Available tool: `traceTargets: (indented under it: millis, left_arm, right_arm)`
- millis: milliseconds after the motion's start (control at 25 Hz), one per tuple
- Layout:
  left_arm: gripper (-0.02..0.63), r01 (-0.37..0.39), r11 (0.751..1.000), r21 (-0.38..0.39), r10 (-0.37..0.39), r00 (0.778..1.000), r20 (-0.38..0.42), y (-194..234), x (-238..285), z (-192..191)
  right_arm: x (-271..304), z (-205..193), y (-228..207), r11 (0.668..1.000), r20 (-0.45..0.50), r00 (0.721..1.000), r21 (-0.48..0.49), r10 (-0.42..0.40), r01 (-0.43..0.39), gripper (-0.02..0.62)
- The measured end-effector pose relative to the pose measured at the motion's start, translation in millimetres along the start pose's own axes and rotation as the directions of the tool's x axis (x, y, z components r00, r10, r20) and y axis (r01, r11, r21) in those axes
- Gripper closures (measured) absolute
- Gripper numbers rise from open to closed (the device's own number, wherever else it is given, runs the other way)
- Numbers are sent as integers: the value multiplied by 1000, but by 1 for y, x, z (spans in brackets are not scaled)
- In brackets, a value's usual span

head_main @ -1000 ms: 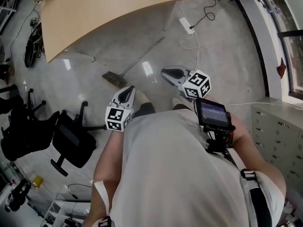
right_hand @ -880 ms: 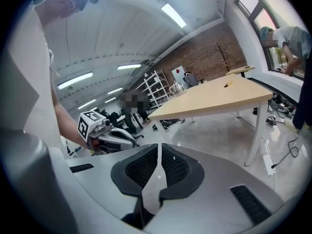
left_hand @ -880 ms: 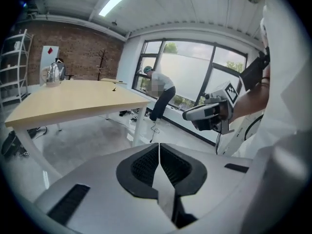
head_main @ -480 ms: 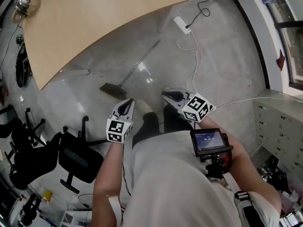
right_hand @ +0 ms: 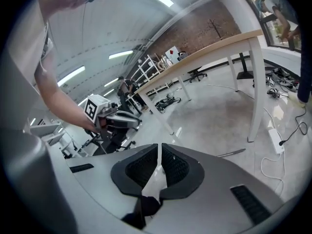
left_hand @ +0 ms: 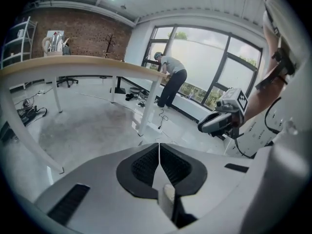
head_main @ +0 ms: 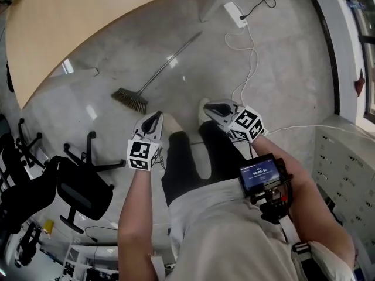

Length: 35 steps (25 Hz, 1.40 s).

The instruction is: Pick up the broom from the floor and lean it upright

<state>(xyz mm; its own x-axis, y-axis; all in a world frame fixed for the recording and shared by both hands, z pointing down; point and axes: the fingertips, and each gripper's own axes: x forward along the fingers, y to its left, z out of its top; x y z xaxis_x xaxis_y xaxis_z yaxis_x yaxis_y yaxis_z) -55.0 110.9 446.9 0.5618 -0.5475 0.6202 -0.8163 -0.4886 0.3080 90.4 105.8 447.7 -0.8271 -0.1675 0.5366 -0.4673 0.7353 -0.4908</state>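
Note:
The broom (head_main: 153, 74) lies flat on the grey floor in the head view, bristle head (head_main: 130, 100) toward me and thin metal handle running up and right toward the table's edge. A short piece of that handle (right_hand: 232, 153) shows in the right gripper view. My left gripper (head_main: 152, 122) is shut and empty, just below and right of the bristles. My right gripper (head_main: 213, 108) is shut and empty, further right above the floor. Each gripper sees the other: the right gripper (left_hand: 214, 123) and the left gripper (right_hand: 117, 122).
A large wooden table (head_main: 64, 28) covers the upper left, its white leg (right_hand: 253, 89) close to the broom handle's far end. A power strip (head_main: 234, 14) with white cable (head_main: 251, 63) lies right of the handle. Black office chairs (head_main: 79, 186) stand at lower left; cabinets (head_main: 345, 163) at right.
Both grippers have sunk toward the floor and the head has leaned forward. The broom now sits closer to the left gripper. The broom itself has not moved.

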Motion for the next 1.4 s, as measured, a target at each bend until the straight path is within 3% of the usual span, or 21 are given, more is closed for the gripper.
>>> traceTargets:
  millis: [200,520,960,1400]
  left_arm:
    - [592,-18,1000,20,18,1000,-4,35,47,-38]
    - [592,20,998,64,-19,999,-29,88,124,-97]
    - [592,19,987,159,0,993,-119,167,213,-165]
    - [591,193,940,282,-116,957,-267,208,304,-196]
  right_arm:
    - [23,-24,-46,999,16,1000,-44,-15,16,563]
    - [68,-35,-132,995,78,996,-89,-40,47,563]
    - [155,-47,-190,975,38,999,-224,27,-17,563]
    - [213,-54,-260,961,23,1000,-276,-4,10,563]
